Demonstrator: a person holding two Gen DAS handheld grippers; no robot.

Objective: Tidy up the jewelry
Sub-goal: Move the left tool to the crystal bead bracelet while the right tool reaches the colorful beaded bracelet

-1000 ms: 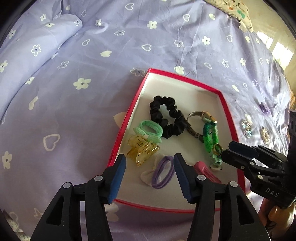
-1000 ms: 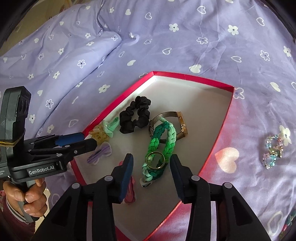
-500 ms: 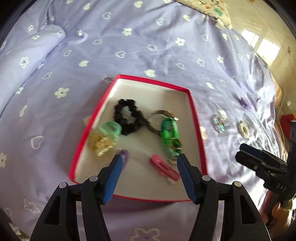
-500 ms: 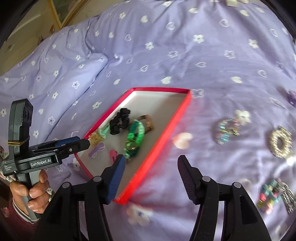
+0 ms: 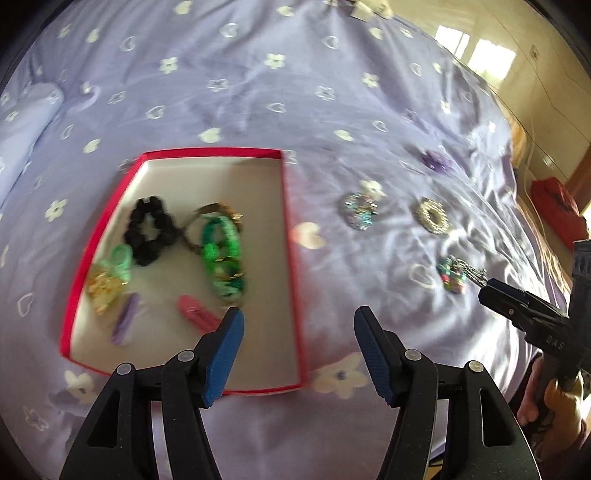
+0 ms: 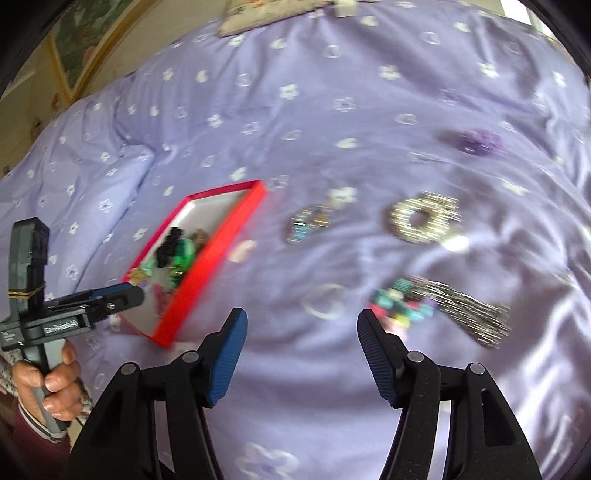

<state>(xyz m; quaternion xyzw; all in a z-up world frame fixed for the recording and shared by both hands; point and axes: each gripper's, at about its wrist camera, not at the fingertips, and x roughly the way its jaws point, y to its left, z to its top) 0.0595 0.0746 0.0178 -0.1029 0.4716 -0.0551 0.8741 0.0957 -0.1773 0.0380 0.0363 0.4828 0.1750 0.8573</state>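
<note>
A red-rimmed white tray [image 5: 289, 236] lies on the purple bedspread and holds a black scrunchie [image 5: 147, 230], a green braided bracelet [image 5: 221, 254], a pink clip [image 5: 195, 312] and other hair pieces. It also shows in the right wrist view [image 6: 207, 266]. Loose on the bed to its right lie a beaded bracelet [image 5: 360, 210], a silver sparkly ring [image 6: 424, 218], a multicoloured bead piece with a silver tassel [image 6: 436, 308] and a purple flower [image 6: 480, 142]. My left gripper [image 5: 297, 350] is open and empty over the tray's right front corner. My right gripper [image 6: 301, 349] is open and empty, just short of the bead piece.
The bedspread rises in a soft fold at the far left [image 6: 122, 162]. A patterned pillow [image 6: 273, 11] lies at the far edge. A red object [image 5: 557, 206] sits beyond the bed's right side. The views are motion-blurred.
Both grippers have pulled back from the tray and swung right, and both have opened wider. The loose jewelry on the bedspread has come into view.
</note>
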